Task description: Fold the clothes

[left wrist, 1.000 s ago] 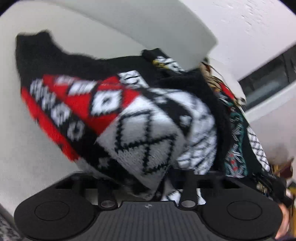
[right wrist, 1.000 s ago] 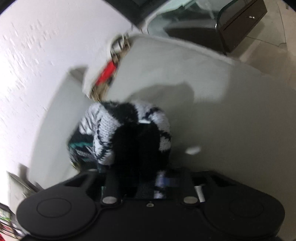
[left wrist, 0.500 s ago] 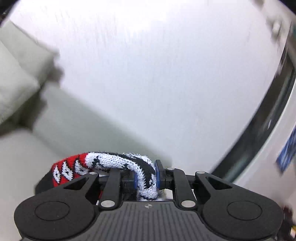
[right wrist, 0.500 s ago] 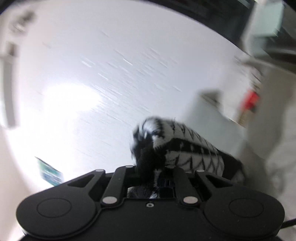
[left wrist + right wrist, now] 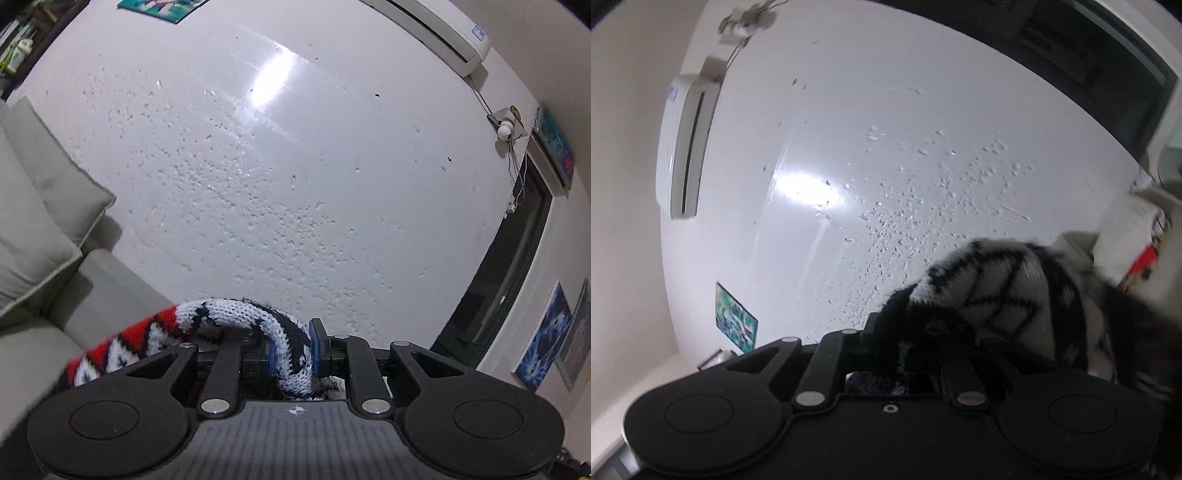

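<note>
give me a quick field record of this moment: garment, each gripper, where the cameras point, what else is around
garment: patterned knit sweater, black, white and red, raised off any surface
left gripper: shut on a fold of the sweater
right gripper: buried in bunched black and white knit, jaws hidden
camera aim: both look up at the white wall
surroundings: grey sofa cushion, air conditioner, wall picture
</note>
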A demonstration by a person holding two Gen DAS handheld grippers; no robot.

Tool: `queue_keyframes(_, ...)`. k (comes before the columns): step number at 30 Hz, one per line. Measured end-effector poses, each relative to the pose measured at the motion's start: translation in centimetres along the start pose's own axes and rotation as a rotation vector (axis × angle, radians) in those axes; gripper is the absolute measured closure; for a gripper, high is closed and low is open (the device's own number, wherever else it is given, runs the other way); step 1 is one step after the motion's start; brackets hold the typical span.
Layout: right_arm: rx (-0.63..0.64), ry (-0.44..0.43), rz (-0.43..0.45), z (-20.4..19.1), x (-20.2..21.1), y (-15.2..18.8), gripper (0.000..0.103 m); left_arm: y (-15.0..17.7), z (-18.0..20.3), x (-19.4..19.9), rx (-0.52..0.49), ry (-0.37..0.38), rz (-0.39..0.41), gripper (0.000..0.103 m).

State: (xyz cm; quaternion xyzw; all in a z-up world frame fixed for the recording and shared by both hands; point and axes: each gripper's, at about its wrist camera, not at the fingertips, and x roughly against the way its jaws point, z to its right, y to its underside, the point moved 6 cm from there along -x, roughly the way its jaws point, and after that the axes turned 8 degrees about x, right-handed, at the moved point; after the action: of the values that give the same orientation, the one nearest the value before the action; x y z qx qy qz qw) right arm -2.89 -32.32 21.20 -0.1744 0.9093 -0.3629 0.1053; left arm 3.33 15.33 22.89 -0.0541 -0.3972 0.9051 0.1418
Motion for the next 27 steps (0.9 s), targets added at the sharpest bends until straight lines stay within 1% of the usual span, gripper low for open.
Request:
queue_keyframes(2,0.034,0.033,-0.030,0.0,-2.4,-0.1,0.092,-0.7,-0.3,-1.3,-0.011,-0.015,0.001,0.087)
queue_keyframes(3,0.045,0.053,-0.048,0.3,-3.9,-0.1,0.092,-0.7,-1.0,-2.8,-0.017,-0.041,-0.018,0.087)
queue_keyframes(6,0.057,0.129,-0.111,3.3,-9.9,0.9,0.092,-0.3,-4.2,-8.0,-0.042,-0.138,-0.085,0.087)
queue_keyframes(9,0.089,0.178,-0.130,5.3,-15.9,1.0,0.092,-1.1,-5.9,-13.1,-0.062,-0.205,-0.118,0.088)
queue_keyframes(10,0.127,0.173,-0.107,4.6,-17.0,0.4,0.092,-2.0,-5.2,-13.8,-0.076,-0.198,-0.102,0.088)
queue_keyframes(11,0.167,0.167,-0.083,3.9,-18.1,-0.3,0.092,-3.0,-4.0,-13.8,-0.101,-0.175,-0.067,0.088)
queue_keyframes(13,0.275,0.125,0.000,1.5,-18.1,-1.6,0.092,-4.2,-2.3,-13.1,-0.156,-0.125,0.009,0.087)
queue_keyframes(15,0.364,0.117,0.051,-0.3,-16.8,-1.6,0.092,-3.6,-2.4,-12.5,-0.185,-0.112,0.025,0.087)
queue_keyframes(17,0.394,0.127,0.040,0.4,-15.5,0.2,0.092,-2.6,-3.0,-12.0,-0.213,-0.109,0.030,0.087)
queue_keyframes(19,0.379,0.167,-0.018,3.7,-15.2,3.3,0.092,0.8,-5.8,-12.2,-0.230,-0.162,-0.032,0.086)
queue_keyframes(20,0.361,0.194,-0.061,5.8,-15.3,5.1,0.092,2.9,-7.7,-12.5,-0.229,-0.195,-0.074,0.086)
queue_keyframes(22,0.290,0.264,-0.174,10.7,-15.7,9.9,0.092,7.8,-12.0,-12.6,-0.227,-0.267,-0.163,0.086)
queue_keyframes(23,0.251,0.303,-0.234,13.0,-15.8,12.5,0.092,10.5,-14.5,-12.8,-0.230,-0.314,-0.212,0.086)
queue_keyframes(25,0.176,0.394,-0.345,17.9,-15.5,18.1,0.092,15.8,-19.5,-13.0,-0.248,-0.431,-0.305,0.086)
queue_keyframes(27,0.126,0.488,-0.462,21.9,-14.9,23.4,0.092,20.8,-24.6,-12.9,-0.236,-0.556,-0.416,0.085)
